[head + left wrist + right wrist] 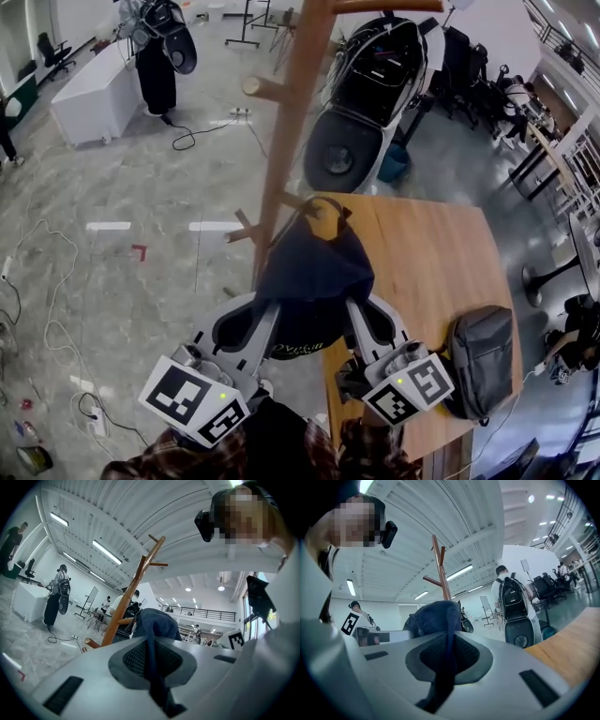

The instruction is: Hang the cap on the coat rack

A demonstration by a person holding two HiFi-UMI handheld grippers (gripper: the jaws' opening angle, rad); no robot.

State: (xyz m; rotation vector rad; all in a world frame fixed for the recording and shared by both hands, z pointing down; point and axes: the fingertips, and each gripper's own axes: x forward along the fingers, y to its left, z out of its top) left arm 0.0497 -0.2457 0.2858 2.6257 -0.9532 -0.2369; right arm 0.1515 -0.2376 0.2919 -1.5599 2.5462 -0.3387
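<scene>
A dark navy cap hangs stretched between my two grippers, right beside the wooden coat rack's pole. One low peg juts out just left of the cap and another meets its top edge. My left gripper is shut on the cap's left edge, my right gripper on its right edge. In the left gripper view the cap cloth runs down between the shut jaws of the left gripper, with the rack behind. The right gripper view shows the cap pinched in the right gripper below the rack.
A wooden table stands to the right with a grey bag on it. A white and black machine sits behind the rack. A white cabinet is at the far left, and cables lie on the floor.
</scene>
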